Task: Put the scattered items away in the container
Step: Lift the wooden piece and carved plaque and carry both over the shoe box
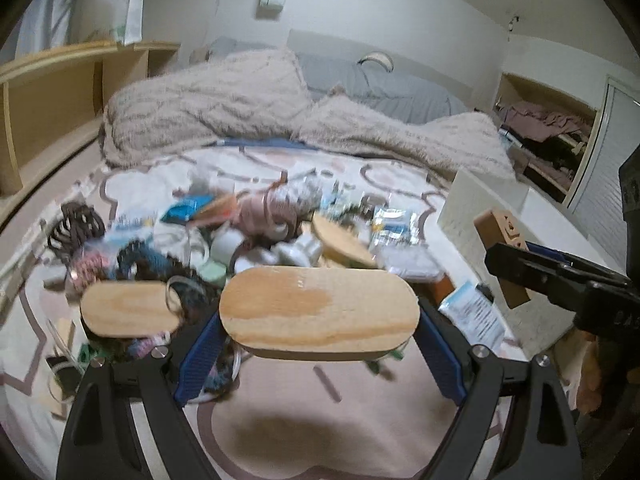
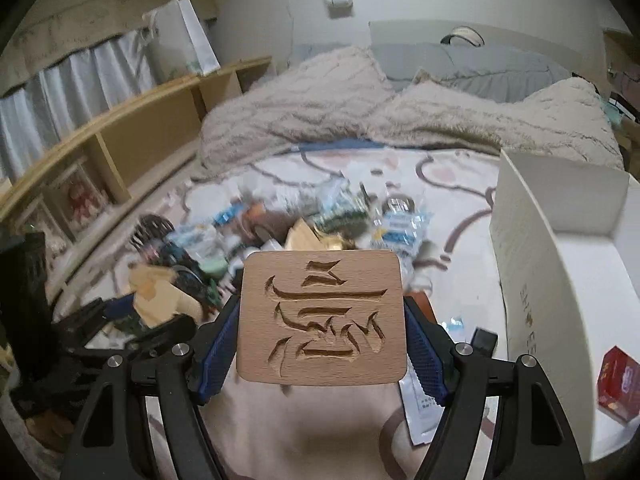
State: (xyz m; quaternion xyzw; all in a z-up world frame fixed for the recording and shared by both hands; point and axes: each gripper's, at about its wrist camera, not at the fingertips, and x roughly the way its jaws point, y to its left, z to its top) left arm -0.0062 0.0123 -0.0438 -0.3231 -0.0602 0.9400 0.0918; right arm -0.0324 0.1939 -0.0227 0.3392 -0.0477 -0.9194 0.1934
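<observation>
Gripping one oval wooden lid (image 1: 318,312), left hand-held gripper (image 1: 318,354), right hand-held gripper (image 2: 322,350) clamping one carved wooden block (image 2: 320,316).

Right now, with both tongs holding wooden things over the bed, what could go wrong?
1. The left tongs pinch only the ends of the oval wooden piece; it might slip into the messy pile.
2. The carved wooden block in the right tongs could bump the white box wall going in.
</observation>
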